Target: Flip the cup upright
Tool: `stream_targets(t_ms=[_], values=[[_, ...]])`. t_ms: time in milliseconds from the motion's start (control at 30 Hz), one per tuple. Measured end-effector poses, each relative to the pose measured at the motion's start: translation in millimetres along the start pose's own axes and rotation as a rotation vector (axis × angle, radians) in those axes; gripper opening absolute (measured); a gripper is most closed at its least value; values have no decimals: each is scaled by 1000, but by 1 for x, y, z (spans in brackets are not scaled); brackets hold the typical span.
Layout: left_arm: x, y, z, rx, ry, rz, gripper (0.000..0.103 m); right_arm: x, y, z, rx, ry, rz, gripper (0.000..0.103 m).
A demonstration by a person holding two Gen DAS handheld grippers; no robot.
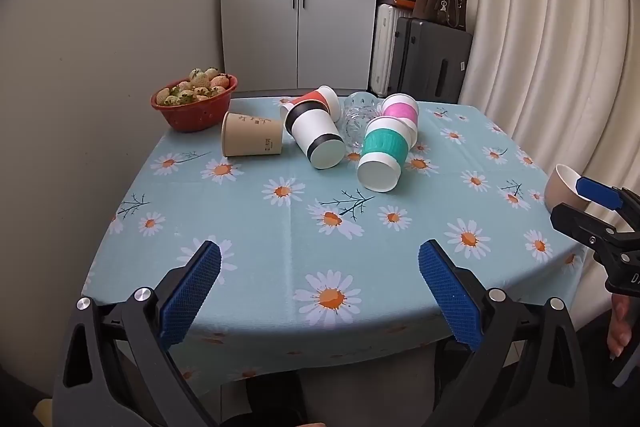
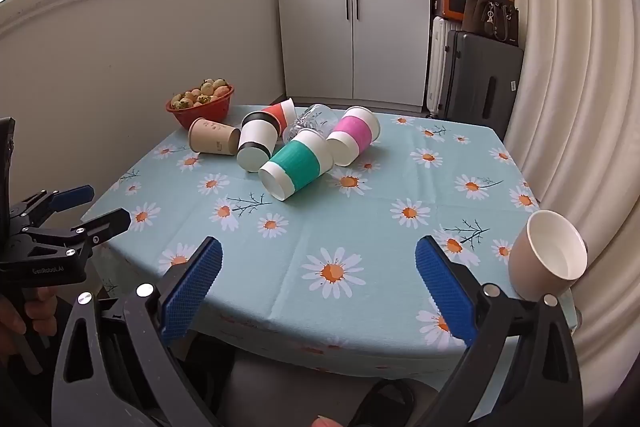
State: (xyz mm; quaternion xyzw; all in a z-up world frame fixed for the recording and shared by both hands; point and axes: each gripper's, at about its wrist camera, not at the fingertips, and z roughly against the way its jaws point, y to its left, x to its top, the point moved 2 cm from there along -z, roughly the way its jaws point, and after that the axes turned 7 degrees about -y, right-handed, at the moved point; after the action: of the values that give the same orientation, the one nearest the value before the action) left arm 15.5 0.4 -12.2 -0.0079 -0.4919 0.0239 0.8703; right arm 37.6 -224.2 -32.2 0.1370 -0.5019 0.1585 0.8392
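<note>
Several cups lie on their sides at the far middle of the table: a tan paper cup [image 1: 252, 139] [image 2: 215, 141], a black-banded white cup [image 1: 316, 137] [image 2: 257, 143], a red-banded cup [image 1: 320, 101] [image 2: 280, 113], a clear glass [image 1: 360, 117] [image 2: 310, 123], a green-sleeved cup [image 1: 382, 159] [image 2: 298, 165] and a pink-sleeved cup [image 1: 400, 115] [image 2: 354, 135]. A beige cup [image 2: 548, 259] [image 1: 564, 187] stands upright at the table's right edge. My left gripper [image 1: 320, 291] is open and empty over the near edge. My right gripper [image 2: 320, 287] is open and empty, left of the beige cup.
A red bowl of strawberries [image 1: 195, 103] [image 2: 201, 105] sits at the far left corner. The table [image 1: 280, 227] has a blue daisy cloth. A wall is to the left, a curtain [image 1: 540, 67] to the right, a cabinet and suitcases [image 1: 428, 61] behind.
</note>
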Motion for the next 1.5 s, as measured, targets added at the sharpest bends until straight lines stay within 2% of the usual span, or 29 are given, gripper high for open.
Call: stream_targets(t_ms=[1500], values=[[-4,-7,0,-16,17,-10,97,-5,3,-6,-2,38,13,97]])
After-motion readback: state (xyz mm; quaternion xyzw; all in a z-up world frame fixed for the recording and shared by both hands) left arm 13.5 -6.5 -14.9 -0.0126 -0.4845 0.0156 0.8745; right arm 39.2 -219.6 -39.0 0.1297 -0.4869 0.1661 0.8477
